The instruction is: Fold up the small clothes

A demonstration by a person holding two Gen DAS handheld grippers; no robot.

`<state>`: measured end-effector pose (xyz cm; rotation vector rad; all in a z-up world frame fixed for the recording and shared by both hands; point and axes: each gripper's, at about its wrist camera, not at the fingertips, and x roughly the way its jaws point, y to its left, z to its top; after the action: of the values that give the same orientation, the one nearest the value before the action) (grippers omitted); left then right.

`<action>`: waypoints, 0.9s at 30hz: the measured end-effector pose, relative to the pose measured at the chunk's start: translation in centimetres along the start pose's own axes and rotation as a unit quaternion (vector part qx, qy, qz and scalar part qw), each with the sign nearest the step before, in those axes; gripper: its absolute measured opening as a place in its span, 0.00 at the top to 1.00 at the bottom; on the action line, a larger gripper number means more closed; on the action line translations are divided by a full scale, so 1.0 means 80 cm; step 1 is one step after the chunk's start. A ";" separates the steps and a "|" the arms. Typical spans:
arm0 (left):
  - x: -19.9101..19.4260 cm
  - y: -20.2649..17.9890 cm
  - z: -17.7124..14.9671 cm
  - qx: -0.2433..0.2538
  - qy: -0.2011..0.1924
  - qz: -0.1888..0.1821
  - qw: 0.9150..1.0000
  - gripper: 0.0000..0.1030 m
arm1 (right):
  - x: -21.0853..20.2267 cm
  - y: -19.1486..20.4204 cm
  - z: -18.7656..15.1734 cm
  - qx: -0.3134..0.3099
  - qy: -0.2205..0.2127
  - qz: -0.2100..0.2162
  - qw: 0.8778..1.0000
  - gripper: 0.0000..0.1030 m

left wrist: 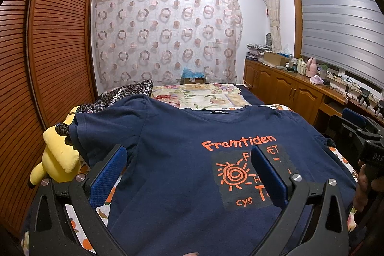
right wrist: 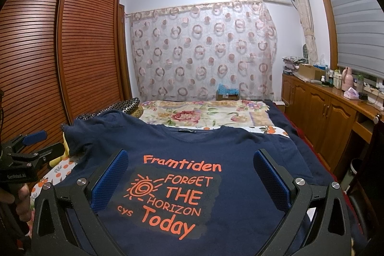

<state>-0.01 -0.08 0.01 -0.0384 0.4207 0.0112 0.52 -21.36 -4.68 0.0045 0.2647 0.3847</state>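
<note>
T-shirt point(right wrist: 192, 160) flat on bed point(right wrist: 204, 112)

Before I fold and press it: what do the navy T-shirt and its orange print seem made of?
T-shirt: soft matte knit, probably cotton jersey, since it drapes and wrinkles at the sleeve. Orange print: flat opaque ink or transfer on a greyer patch, likely heat-sensitive.

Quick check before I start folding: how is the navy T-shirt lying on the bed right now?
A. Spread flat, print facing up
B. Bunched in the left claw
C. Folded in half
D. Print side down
A: the navy T-shirt lies spread with its orange print up; the left claw and right claw are both open above it.
</note>
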 end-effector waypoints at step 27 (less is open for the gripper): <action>0.023 0.000 -0.011 -0.002 0.031 0.002 1.000 0.00 | 0.021 -0.005 -0.004 -0.007 0.026 0.019 0.999 0.00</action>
<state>1.27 -0.11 -1.53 -0.0422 0.4834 0.0142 2.09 -21.14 -5.40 -0.0145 0.3137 0.4253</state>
